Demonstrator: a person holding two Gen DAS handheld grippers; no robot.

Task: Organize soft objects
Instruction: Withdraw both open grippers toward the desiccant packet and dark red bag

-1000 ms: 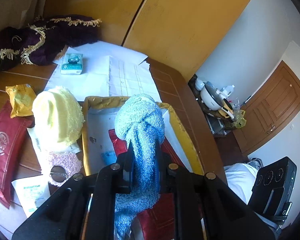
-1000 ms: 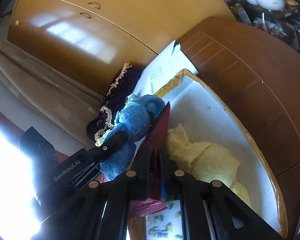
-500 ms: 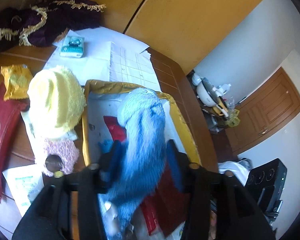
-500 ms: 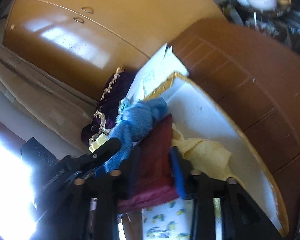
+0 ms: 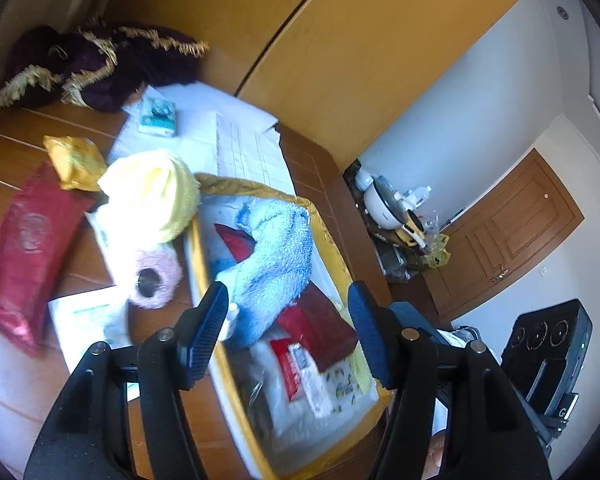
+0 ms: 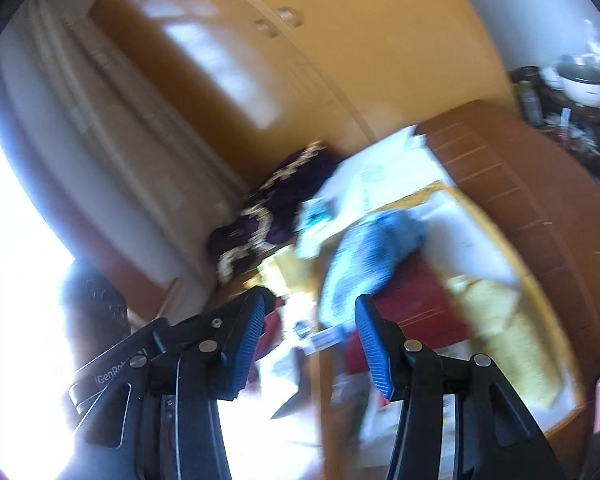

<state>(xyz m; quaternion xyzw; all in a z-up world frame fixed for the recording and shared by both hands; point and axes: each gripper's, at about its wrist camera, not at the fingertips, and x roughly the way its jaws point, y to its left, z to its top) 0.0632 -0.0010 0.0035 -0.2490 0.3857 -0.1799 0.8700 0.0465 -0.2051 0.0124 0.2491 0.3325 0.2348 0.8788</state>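
A fluffy blue towel lies loose in the yellow-rimmed tray, draped over a dark red packet. My left gripper hovers just short of the towel, open and holding nothing. The right wrist view is blurred. In it, the blue towel rests on the red packet beside a yellow cloth in the tray. My right gripper is open, with nothing between its blue pads. Outside the tray sit a yellow fluffy item and a pink fluffy item.
On the wooden table left of the tray lie a red pouch, a gold packet, a tissue pack and papers. A purple fringed cloth sits at the back by the wardrobe. The right gripper's body is at lower right.
Both grippers have opened. The left let go of the blue towel and the right let go of the red packet; both now lie in the tray. Both grippers have drawn back.
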